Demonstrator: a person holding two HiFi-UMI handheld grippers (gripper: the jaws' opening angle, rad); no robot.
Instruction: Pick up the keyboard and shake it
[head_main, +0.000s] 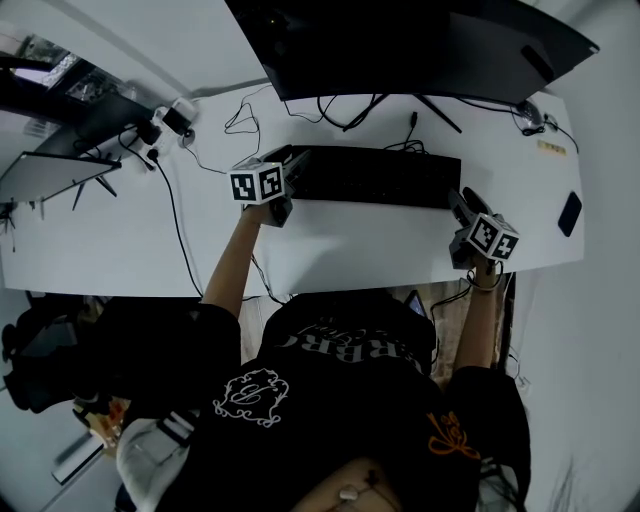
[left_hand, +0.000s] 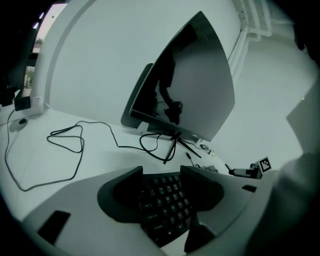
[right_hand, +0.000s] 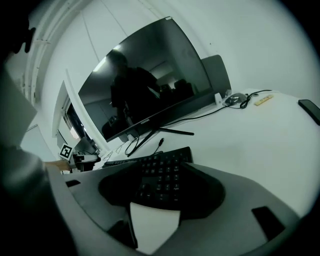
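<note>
Plainly, each tool has its jaws closed on one end of the black keyboard (head_main: 375, 177): the left tool (left_hand: 161, 172) on the left end, the right tool (right_hand: 163, 169) on the right end. The keyboard lies crosswise just in front of the monitor (right_hand: 145, 85), over the white table (head_main: 120, 240); whether it is clear of the surface I cannot tell. Small pale lettering (right_hand: 145, 121) sits on the monitor's lower edge, too small to read, as are the key legends. Both of the person's bare forearms reach forward from the body, spread apart, with the tools tipped downward.
</note>
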